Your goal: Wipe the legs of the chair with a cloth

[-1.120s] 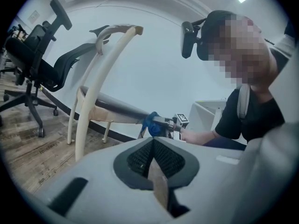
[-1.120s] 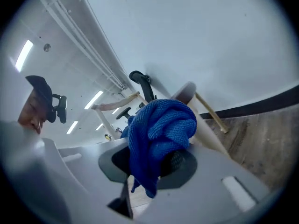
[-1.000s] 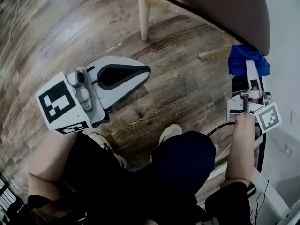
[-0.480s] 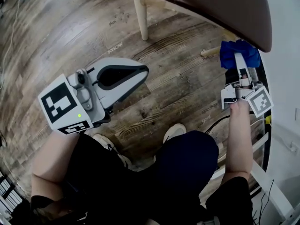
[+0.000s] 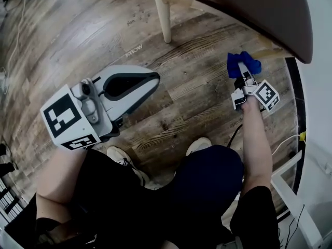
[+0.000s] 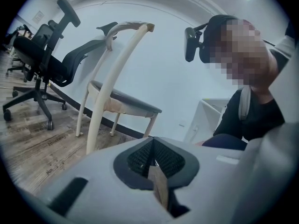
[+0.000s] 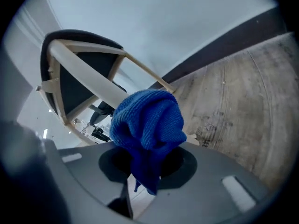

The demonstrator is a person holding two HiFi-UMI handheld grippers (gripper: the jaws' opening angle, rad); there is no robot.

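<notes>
The right gripper (image 5: 243, 78) is closed on a blue cloth (image 7: 148, 120). The cloth bunches out in front of its jaws, so the soft bulk, and not the plastic, would meet the wood. This gripper is held low, just beside the front edge of the chair (image 5: 259, 9), and it looks up at the cream frame bars (image 7: 86, 76) under the seat. I cannot tell if the cloth touches a leg at this moment. The left gripper (image 5: 153, 80) has its jaws together with nothing between them. It hangs well apart over the wooden floor (image 5: 197, 51), probably only to keep out of the way. One cream leg (image 5: 165, 14) stands far from the cloth.
</notes>
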